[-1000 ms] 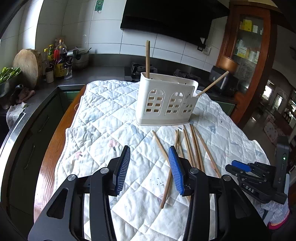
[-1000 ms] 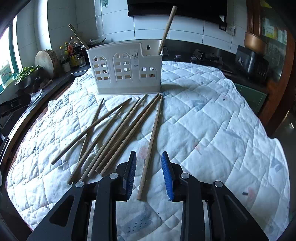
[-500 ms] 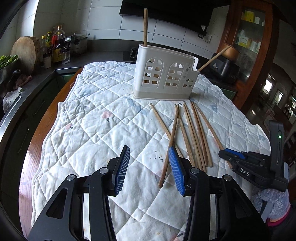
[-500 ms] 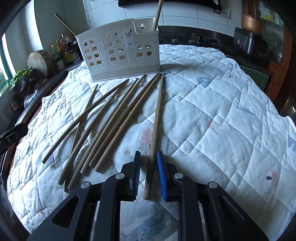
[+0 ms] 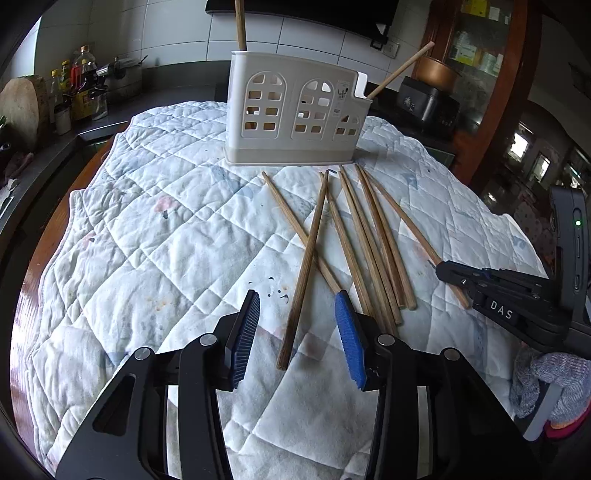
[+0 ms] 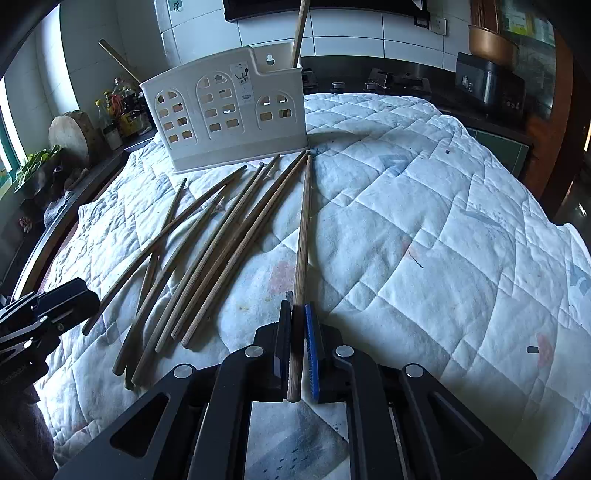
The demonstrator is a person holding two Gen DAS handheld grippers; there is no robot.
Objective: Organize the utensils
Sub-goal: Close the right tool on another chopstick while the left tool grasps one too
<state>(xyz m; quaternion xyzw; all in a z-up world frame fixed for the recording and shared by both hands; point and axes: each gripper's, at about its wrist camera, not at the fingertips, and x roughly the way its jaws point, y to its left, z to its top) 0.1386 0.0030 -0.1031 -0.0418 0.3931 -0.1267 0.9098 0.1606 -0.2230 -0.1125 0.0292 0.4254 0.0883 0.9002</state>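
Upright chopstick (image 5: 240,26) top cut off by frame edge

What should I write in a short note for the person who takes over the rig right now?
Right gripper: shut on one chopstick, which lies on the quilt.
Left gripper: open, low over the quilt, another chopstick between its fingers, not gripped.
Holder stands at the far end of the quilt.
Done: two chopsticks stand in the holder.
Left: the held one, plus the loose pile of about seven in front of the holder.
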